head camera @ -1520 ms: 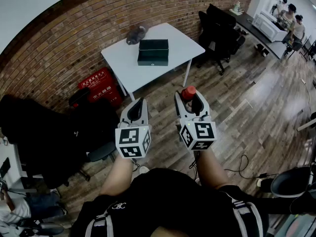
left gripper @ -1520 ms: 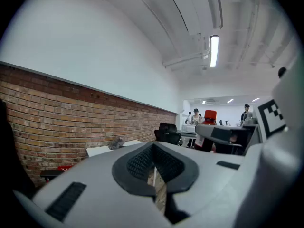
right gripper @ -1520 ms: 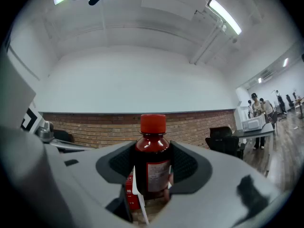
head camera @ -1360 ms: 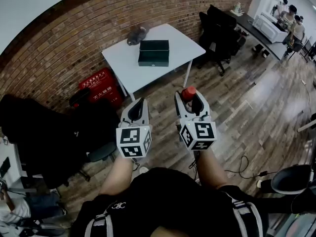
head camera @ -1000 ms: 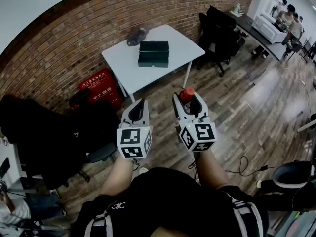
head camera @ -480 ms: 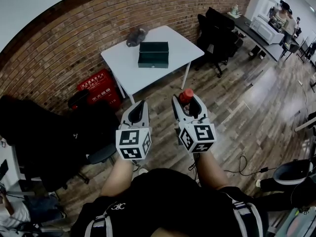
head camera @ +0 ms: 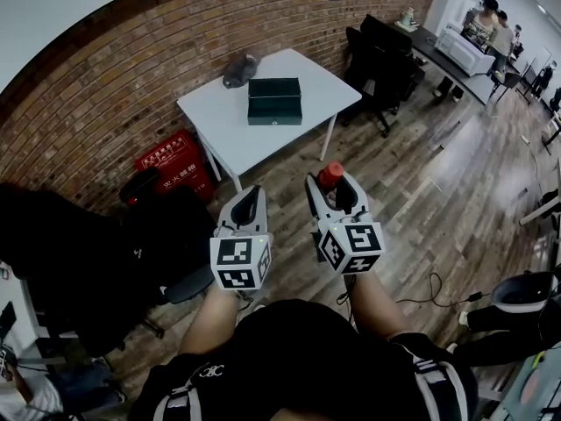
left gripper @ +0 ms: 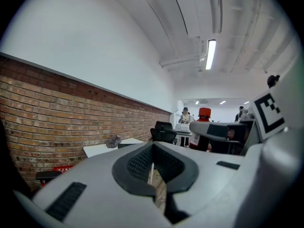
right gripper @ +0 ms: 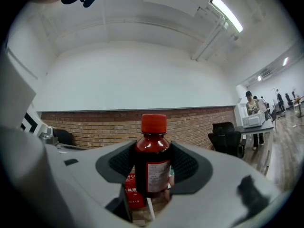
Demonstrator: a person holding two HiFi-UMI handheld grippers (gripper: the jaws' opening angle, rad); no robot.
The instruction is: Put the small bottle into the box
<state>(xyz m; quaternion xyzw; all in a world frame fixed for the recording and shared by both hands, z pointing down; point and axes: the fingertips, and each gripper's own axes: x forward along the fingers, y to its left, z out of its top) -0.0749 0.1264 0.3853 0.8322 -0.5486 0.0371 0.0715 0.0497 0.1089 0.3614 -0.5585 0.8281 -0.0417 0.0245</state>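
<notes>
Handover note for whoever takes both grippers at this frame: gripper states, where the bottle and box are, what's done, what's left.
Right gripper: shut on the small bottle, which is upright with its red cap up.
Left gripper: shut, nothing in it.
Box: dark, lid looks closed, on the white table ahead across a stretch of floor.
Done: bottle in grasp.
Left: step up to the table, probably open the box with the left gripper, then put the bottle in.

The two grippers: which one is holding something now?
The right gripper: its jaws are closed on the small bottle, which stands upright between them. The left gripper has its jaws together with nothing between them.
</notes>
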